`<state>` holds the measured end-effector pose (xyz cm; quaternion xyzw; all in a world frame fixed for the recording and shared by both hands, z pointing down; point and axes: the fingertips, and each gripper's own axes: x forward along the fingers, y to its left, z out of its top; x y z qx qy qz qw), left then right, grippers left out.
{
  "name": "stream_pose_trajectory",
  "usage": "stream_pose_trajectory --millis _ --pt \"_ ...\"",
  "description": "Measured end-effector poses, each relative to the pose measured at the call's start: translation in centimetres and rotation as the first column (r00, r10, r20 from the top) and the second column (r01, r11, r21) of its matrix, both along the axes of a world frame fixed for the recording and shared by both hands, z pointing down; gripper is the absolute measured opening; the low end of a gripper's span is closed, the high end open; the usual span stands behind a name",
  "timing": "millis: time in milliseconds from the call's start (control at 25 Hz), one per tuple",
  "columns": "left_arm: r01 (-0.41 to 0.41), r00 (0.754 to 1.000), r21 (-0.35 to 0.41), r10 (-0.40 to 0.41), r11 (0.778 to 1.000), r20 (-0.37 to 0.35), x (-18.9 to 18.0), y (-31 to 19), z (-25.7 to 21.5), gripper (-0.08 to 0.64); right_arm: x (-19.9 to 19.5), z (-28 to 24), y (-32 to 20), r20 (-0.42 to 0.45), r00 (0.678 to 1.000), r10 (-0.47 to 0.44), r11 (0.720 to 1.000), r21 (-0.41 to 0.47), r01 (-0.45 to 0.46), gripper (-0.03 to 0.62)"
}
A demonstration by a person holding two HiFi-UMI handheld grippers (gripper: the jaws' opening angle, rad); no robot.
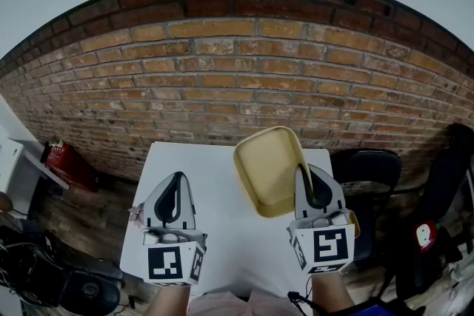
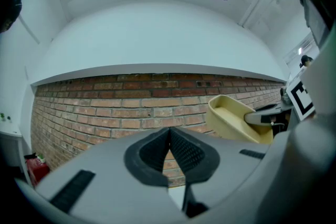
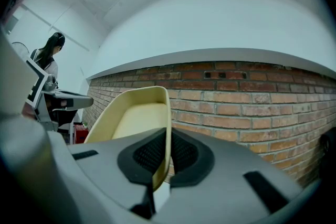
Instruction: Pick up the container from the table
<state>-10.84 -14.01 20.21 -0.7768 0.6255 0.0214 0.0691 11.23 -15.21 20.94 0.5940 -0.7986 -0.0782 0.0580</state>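
Note:
The container [image 1: 268, 168] is a shallow cream-yellow tray, lifted off the white table [image 1: 222, 233] and tilted up on its side. My right gripper [image 1: 305, 186] is shut on the tray's right rim; in the right gripper view the thin rim [image 3: 166, 149] runs between the black pads, with the tray's hollow [image 3: 134, 118] to the left. My left gripper [image 1: 176, 192] hovers over the table's left half, shut and holding nothing; its pads [image 2: 181, 150] meet. From the left gripper view the tray [image 2: 236, 118] shows at the right, with the right gripper [image 2: 265, 118] on it.
A red brick wall [image 1: 222, 78] stands right behind the table. A black chair [image 1: 370, 166] sits to the table's right, a red object [image 1: 67, 159] on the floor to its left. A person [image 3: 47, 60] stands far off in the right gripper view.

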Motion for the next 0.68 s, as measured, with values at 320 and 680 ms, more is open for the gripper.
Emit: stream_pose_trajectory --millis 320,680 --pt "-0.003 1.0 0.0 0.003 1.0 0.0 0.09 -0.14 0.11 0.009 -0.06 0.16 -0.09 0.002 1.0 -0.002 1.0 -0.004 0.002 0.003" --pt "-0.004 1.0 -0.005 0.004 1.0 -0.001 0.21 -0.34 0.26 0.009 -0.07 0.23 -0.29 0.001 1.0 -0.003 1.0 -0.006 0.003 0.003"
